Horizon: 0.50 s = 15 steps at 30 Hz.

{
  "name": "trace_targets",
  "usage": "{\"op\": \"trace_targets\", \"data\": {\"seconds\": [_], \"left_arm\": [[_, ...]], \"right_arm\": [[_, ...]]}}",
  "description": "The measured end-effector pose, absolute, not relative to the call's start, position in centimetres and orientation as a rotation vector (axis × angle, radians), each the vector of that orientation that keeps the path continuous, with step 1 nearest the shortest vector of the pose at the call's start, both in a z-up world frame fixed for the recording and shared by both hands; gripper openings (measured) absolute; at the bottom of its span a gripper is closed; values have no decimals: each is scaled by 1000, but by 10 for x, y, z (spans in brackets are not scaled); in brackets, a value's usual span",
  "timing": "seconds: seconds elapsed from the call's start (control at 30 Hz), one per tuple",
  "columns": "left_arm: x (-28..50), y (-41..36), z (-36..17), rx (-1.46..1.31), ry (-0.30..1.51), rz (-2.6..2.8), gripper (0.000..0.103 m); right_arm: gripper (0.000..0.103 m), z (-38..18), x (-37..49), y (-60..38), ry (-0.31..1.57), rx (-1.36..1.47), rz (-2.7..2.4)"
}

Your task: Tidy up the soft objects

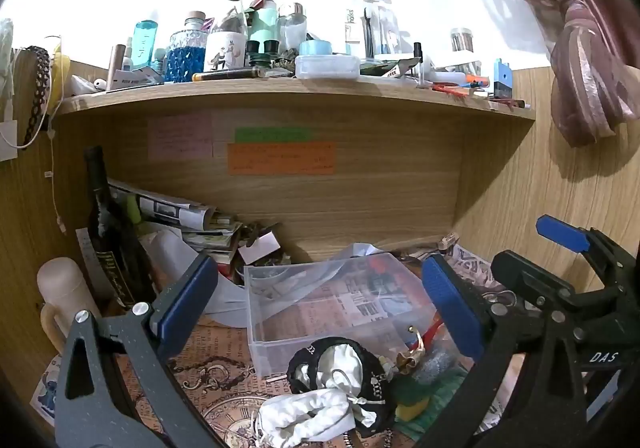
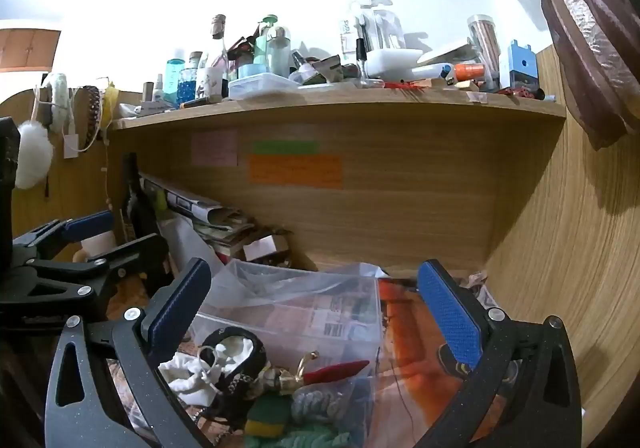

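A pile of soft things lies on the desk in front of a clear plastic box (image 1: 312, 312): a white drawstring pouch (image 1: 308, 414), a black lace-trimmed piece (image 1: 320, 358), a green and yellow sponge (image 1: 412, 404) and a red fabric chili (image 2: 334, 372). The box also shows in the right wrist view (image 2: 320, 312), as do the pouch (image 2: 188, 374) and the sponge (image 2: 268, 418). My left gripper (image 1: 320, 304) is open above the pile, holding nothing. My right gripper (image 2: 316, 312) is open over the box and pile, holding nothing.
A cluttered wooden shelf (image 1: 296, 92) with bottles runs above the desk. A dark wine bottle (image 1: 110, 232), a beige mug (image 1: 64, 296) and stacked papers (image 1: 192, 220) stand at the left. A curtain (image 1: 588, 60) hangs at the right. Wood panels close in both sides.
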State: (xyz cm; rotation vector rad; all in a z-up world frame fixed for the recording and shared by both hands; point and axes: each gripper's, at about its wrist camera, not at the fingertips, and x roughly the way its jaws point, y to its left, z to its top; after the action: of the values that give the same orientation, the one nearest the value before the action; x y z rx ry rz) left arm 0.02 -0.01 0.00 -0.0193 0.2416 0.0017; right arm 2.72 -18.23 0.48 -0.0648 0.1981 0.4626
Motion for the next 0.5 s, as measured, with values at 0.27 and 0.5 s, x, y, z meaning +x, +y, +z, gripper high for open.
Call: {"op": "trace_targets", "data": {"seconds": [0.27,0.5], "left_arm": [[1,-8,2,-12,241,-3,103],[1,0,-1,-35,237,-24,103]], "right_arm": [[103,6,27,-182,211,-51,467],[103,4,29,-183,217,-32,467]]}}
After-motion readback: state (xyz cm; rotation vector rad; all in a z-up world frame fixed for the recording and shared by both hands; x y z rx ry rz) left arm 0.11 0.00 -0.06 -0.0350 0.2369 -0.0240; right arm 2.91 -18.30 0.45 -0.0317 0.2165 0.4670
